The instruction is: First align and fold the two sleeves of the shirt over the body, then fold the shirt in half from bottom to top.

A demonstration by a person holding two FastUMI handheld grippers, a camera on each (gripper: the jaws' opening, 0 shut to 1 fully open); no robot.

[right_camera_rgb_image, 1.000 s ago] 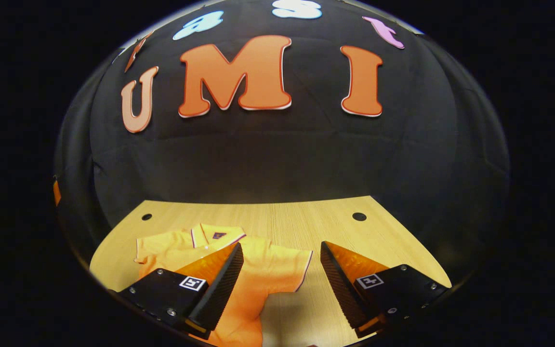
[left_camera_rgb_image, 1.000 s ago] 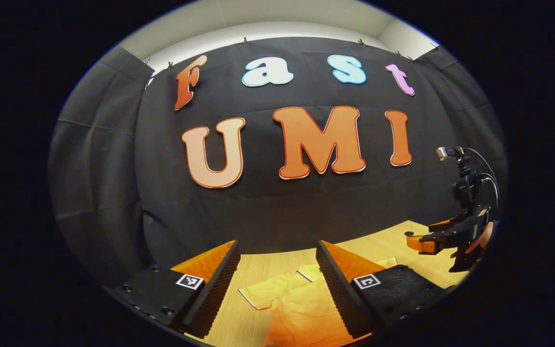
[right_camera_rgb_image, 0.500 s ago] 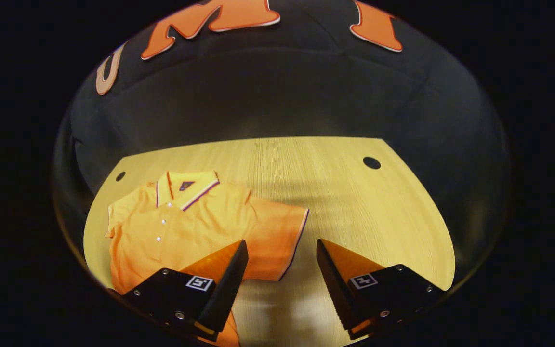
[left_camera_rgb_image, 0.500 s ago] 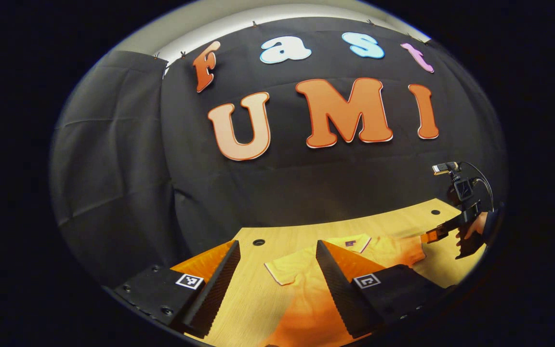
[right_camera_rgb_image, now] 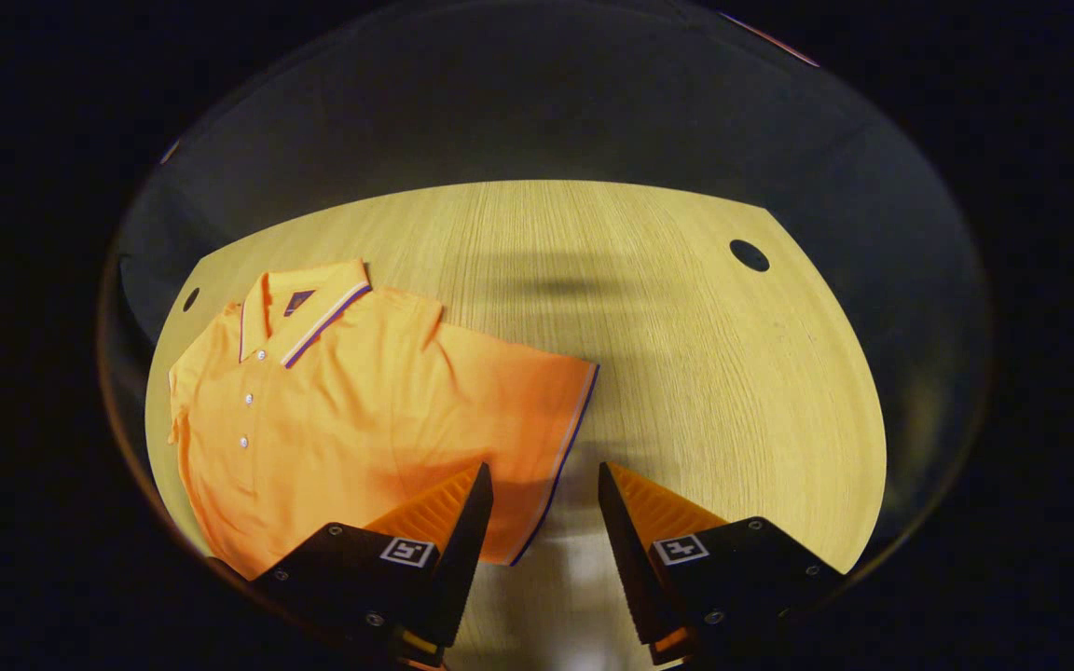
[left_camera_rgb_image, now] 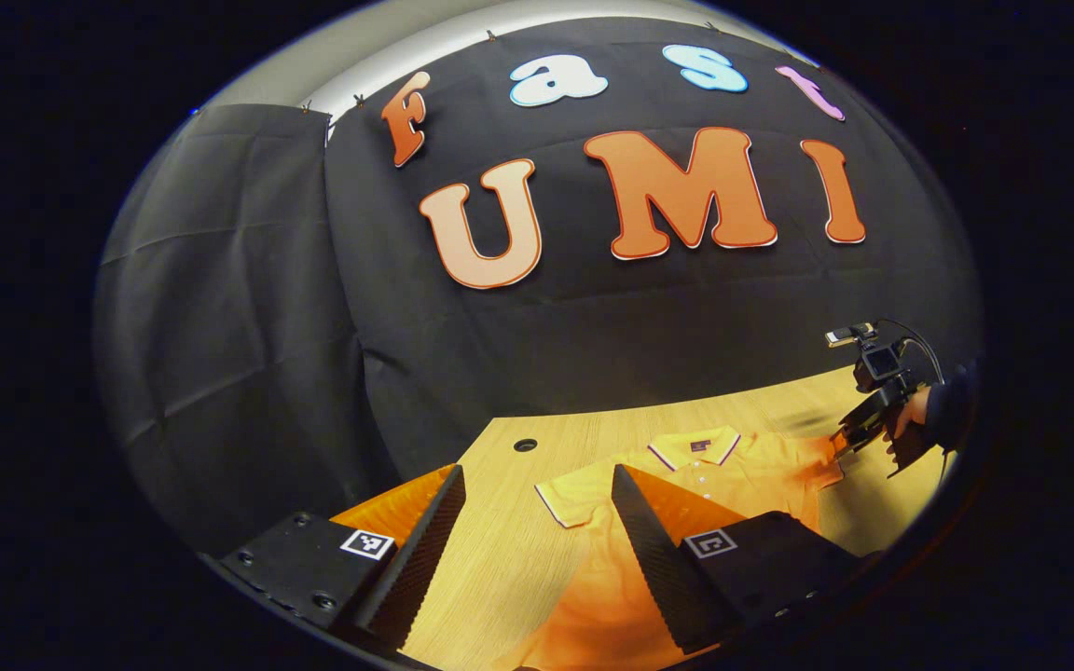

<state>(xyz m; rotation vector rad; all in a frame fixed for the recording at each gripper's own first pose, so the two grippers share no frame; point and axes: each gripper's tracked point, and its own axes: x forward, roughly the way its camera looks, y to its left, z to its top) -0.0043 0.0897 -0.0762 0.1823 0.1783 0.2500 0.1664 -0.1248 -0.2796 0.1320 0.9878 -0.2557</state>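
An orange polo shirt (right_camera_rgb_image: 351, 401) lies flat and face up on the wooden table (right_camera_rgb_image: 686, 373), collar (right_camera_rgb_image: 313, 303) toward the far side. One short sleeve (right_camera_rgb_image: 518, 410) is spread out sideways. My right gripper (right_camera_rgb_image: 542, 480) hovers open just above that sleeve's striped hem, which runs through the gap between the fingers. In the left gripper view the shirt (left_camera_rgb_image: 742, 471) lies ahead and to the right. My left gripper (left_camera_rgb_image: 537, 475) is open above the table near the other sleeve (left_camera_rgb_image: 567, 497). The right gripper (left_camera_rgb_image: 849, 436) and the hand (left_camera_rgb_image: 910, 415) holding it are at the far right.
Round holes sit in the tabletop near its far corners (right_camera_rgb_image: 749, 254) (right_camera_rgb_image: 190, 298) (left_camera_rgb_image: 525, 445). Black cloth walls close the booth behind and to the left. Bare wood extends to the right of the shirt in the right gripper view.
My right gripper has tilted down and come closer to the sleeve hem, its fingers slightly nearer together. The left gripper view now takes in more of the shirt, including the collar.
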